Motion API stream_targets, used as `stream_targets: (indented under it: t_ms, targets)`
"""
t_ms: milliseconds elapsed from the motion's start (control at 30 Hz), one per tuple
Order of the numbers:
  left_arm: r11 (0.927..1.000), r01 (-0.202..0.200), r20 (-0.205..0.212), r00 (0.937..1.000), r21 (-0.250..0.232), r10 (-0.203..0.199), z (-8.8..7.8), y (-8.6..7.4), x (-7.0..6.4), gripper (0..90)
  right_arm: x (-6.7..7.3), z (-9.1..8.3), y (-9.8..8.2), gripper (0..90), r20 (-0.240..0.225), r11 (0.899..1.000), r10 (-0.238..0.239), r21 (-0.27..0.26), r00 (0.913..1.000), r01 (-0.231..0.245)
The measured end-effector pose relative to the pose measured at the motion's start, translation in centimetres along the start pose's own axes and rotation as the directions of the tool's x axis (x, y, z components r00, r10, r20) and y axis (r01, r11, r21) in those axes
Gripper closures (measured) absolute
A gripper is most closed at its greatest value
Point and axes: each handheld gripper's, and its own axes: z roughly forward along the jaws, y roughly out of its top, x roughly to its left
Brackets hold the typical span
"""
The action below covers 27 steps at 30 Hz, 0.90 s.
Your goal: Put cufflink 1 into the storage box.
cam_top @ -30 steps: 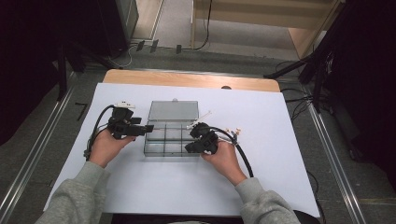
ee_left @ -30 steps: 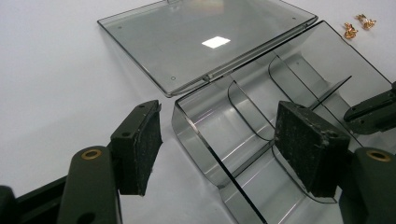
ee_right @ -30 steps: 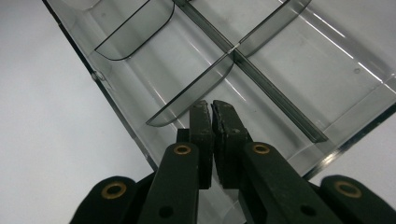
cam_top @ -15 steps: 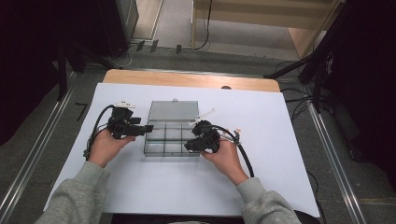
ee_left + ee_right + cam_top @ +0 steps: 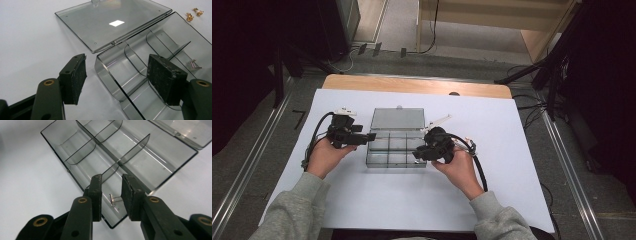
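A clear smoky plastic organiser box (image 5: pixel 394 165) lies on the white table with its lid (image 5: pixel 398 119) folded flat behind it. My left gripper (image 5: pixel 371 136) stands open astride the box's left wall (image 5: pixel 107 75), one pad outside and one inside, neither pressing. My right gripper (image 5: pixel 416 154) hovers over the near right compartment. Its jaws have just been opening and hold nothing. Below and between them (image 5: pixel 111 178), a small silver stud (image 5: pixel 113 199) lies on the compartment floor; the same stud (image 5: pixel 194 65) appears in the left gripper view.
Two small gold pieces (image 5: pixel 190 17) lie on the table beyond the box's right side. Thin dividers (image 5: pixel 130 150) split the box into several compartments. White table sheet (image 5: pixel 512 130) spreads around the box; a wooden edge (image 5: pixel 412 86) runs along the back.
My right gripper has risen a little over the box's near right corner, and its jaws look wider apart. The left hand and the box have kept still.
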Motion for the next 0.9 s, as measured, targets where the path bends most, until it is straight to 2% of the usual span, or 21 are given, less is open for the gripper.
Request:
stream_targets:
  t_ms: [467, 767, 900]
  targets:
    - [0.9999, -0.002, 0.002, 1.0, -0.013, 0.002, 0.0, 0.1, 0.1, 32.7, -0.4, -1.9, -1.0, 66.2, 0.022, 1.0, 0.013, -0.025, 0.9997, -0.013]
    - [0.9999, -0.011, -0.004, 0.9999, -0.008, 0.011, 0.0, 0.2, 0.0, 32.6, -0.9, -2.5, -1.6, 57.2, 0.04, 0.999, 0.028, -0.028, 0.9988, -0.027]
    - [0.9999, -0.009, -0.004, 1.0, -0.014, 0.009, 0.0, 0.3, 0.0, 32.6, -1.0, -2.7, -1.9, 56.6, 0.049, 0.999, 0.032, -0.025, 0.9983, -0.031]
